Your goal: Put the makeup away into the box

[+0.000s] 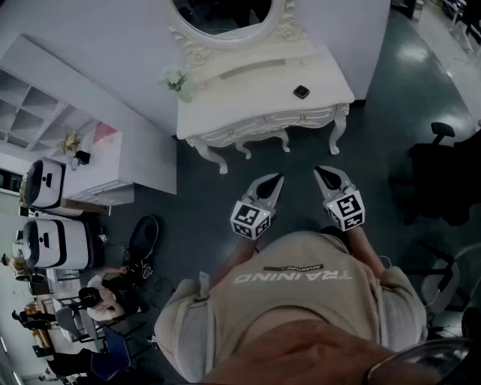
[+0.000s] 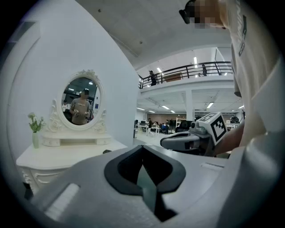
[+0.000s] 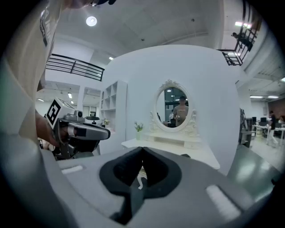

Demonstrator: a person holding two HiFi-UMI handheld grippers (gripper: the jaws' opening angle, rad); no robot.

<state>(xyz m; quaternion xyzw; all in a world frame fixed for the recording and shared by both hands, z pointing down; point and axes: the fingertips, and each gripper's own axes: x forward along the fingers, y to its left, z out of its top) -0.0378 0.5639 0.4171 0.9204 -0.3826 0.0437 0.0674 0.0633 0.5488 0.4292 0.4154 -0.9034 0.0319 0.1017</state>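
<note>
Right, both grippers are out front with nothing in hand: the left gripper (image 1: pixel 276 180) has its jaws pressed together on nothing, and the right gripper (image 1: pixel 322 174) beside it is closed just the same, empty. They hang over open floor, well apart from the white dressing table (image 1: pixel 248 109), so the step in hand looks like the walk-up. The makeup is a small dark compact-like case (image 1: pixel 301 92) lying flat near the table's right front corner; I can pick out no box anywhere. To do this well, I'd close in square on the table's front edge, part the right jaws before arriving, and come at the case low and level, since a thin flat thing gives little to pinch. Around it, left to right: a white shelf unit (image 1: pixel 45 98), two white machines (image 1: pixel 45 184), a seated person (image 1: pixel 105 293), a cable loop (image 1: pixel 143 237) on the floor, a vase of flowers (image 1: pixel 177 80) at the table's left edge, the oval mirror (image 1: pixel 225 15) at its back edge, an office chair (image 1: pixel 440 173) far right. Nothing blocks the way to the table.
</note>
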